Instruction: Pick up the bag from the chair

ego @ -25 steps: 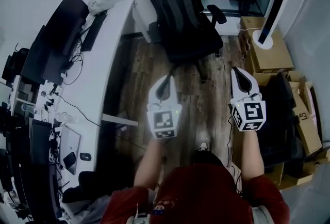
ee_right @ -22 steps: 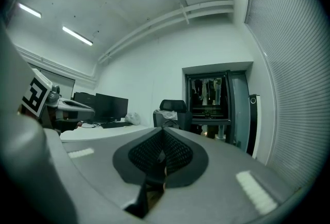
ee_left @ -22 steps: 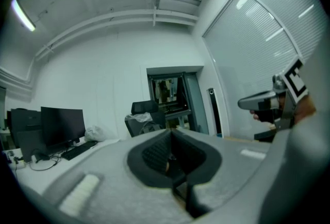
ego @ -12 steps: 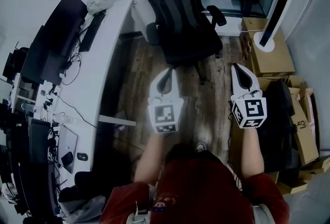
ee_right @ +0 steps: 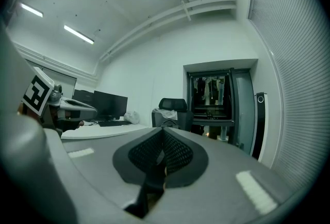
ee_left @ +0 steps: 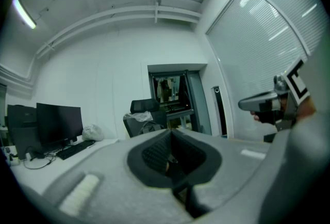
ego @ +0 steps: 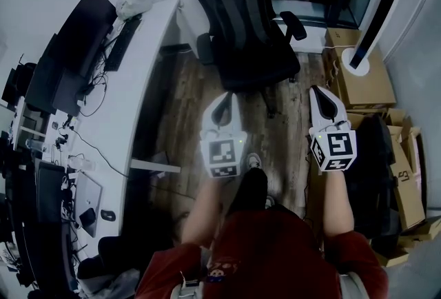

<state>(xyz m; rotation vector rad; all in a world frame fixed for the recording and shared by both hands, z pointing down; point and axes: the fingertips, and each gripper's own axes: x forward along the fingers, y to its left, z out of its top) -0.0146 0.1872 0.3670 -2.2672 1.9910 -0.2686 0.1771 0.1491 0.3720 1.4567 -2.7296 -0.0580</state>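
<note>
**Head view.** The black office chair stands on the wood floor ahead of the person. The dark bag, a backpack, rests upright on the chair's seat against the backrest. The left gripper is short of the chair's front edge, just clear of the seat. The right gripper is off the chair's right side, near its armrest. Both point level toward the chair and neither touches the bag. A white desk runs along the chair's left, and cardboard boxes sit to the chair's right.

**Left gripper view.** The jaws are clenched tip to tip with nothing between them. Beyond the tips the chair's headrest and the top of the bag show small and far off. The right gripper shows at the edge of the frame.

**Right gripper view.** These jaws are also pressed together and empty. The chair and the bag on it lie straight ahead past the tips, well apart from them.

**Step in hand.** This looks like the approach, with no grasp begun. The next move likely calls for closing the gap to the chair and spreading at least one pair of jaws. The jaws should then line up on the bag's top handle or a strap, which looks the easiest soft part to pinch. Only then should they close and lift the bag off the seat.
</note>
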